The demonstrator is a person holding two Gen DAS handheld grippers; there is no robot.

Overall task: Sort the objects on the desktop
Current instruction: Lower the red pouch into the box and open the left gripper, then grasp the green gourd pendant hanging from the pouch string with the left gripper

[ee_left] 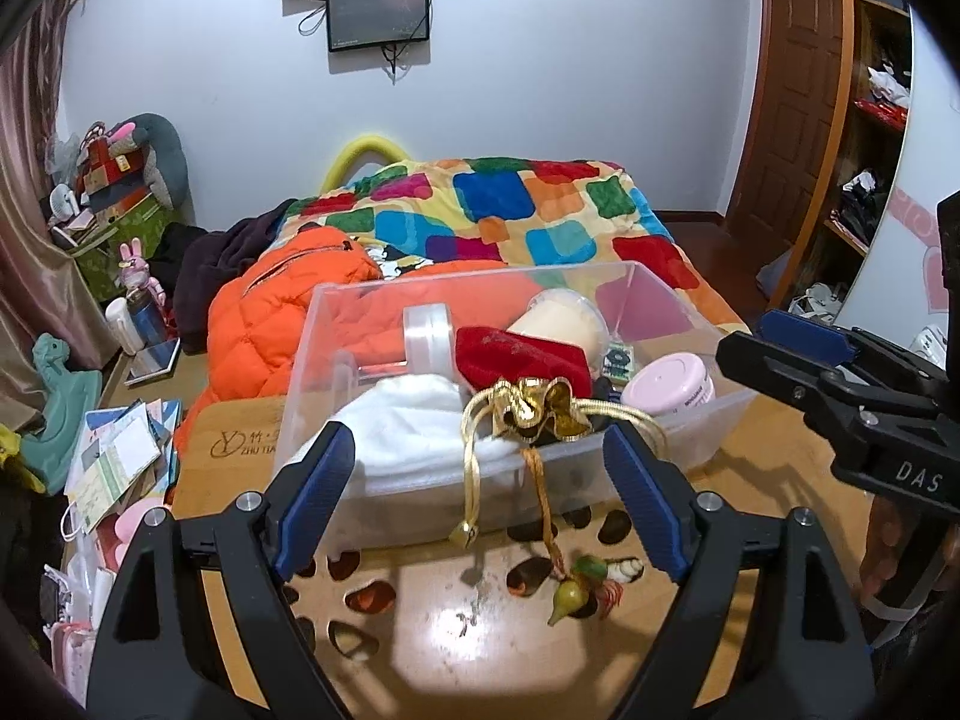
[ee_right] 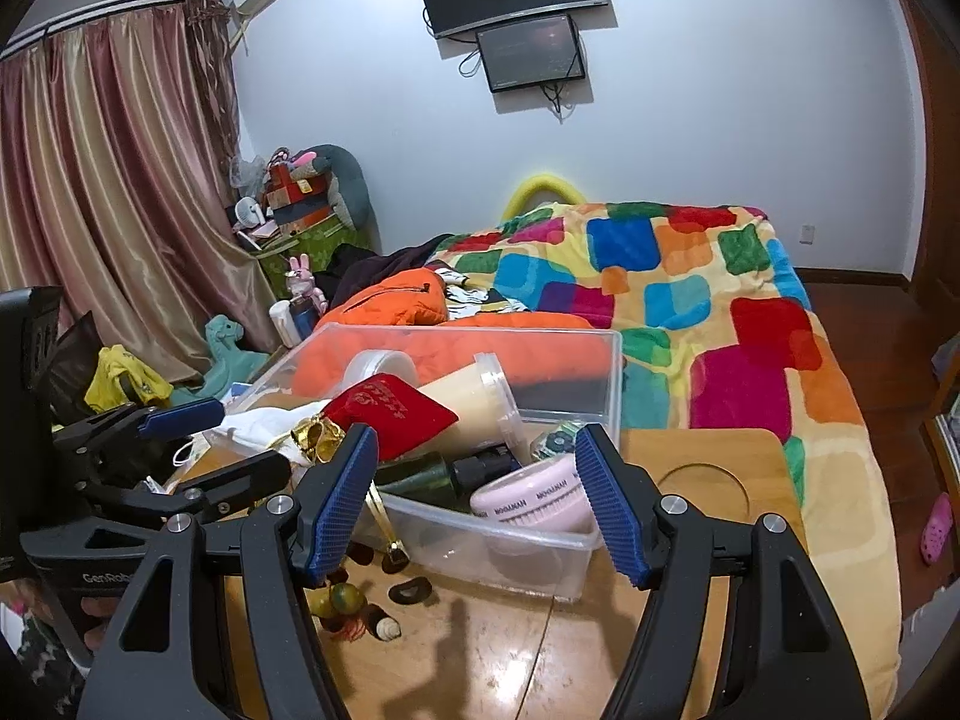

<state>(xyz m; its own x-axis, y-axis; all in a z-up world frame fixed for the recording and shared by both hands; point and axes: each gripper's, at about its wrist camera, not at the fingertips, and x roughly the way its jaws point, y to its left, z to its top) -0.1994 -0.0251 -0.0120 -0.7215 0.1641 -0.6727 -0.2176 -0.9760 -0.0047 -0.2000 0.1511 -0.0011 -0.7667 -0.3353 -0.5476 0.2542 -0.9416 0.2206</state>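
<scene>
Claws nearest, both spread wide and holding nothing: left claw (ee_left: 480, 498) with ribbed blue pads on black plastic arms, hovering over the worktop's near edge; right claw (ee_right: 477, 501) likewise agape, framing the bin's near corner. Below them, glossy wooden worktop (ee_left: 432, 654) pierced by leaf-shaped cut-outs, with a small cluster of charms (ee_left: 585, 588) lying on it, pear-like and shell-like, tied to a gold cord.

Next, clear plastic bin (ee_left: 420, 498), rectangular, thin-walled, resting on the worktop. Spilling over its front rim, red velvet pouch (ee_left: 522, 357) with a crinkled gold foil mouth (ee_left: 540, 408) and 2 dangling gold drawstrings. Beside it inside the bin: soft white cloth (ee_left: 408, 420), round pink jar (ee_left: 669, 387) lying on its side, cream tub with clear lid (ee_left: 567, 324), roll of clear tape (ee_left: 427, 339). Dark bottle (ee_right: 432, 477) under the pouch mostly hidden; small patterned card (ee_left: 618, 360) too tiny to read.

Beyond, quilted orange jacket (ee_left: 270, 324) and fleecy blanket of coloured squares (ee_left: 540, 216) on the bed. Farthest, 2 dark screens (ee_left: 378, 12) on the wall, upper one cut off by the frame.
</scene>
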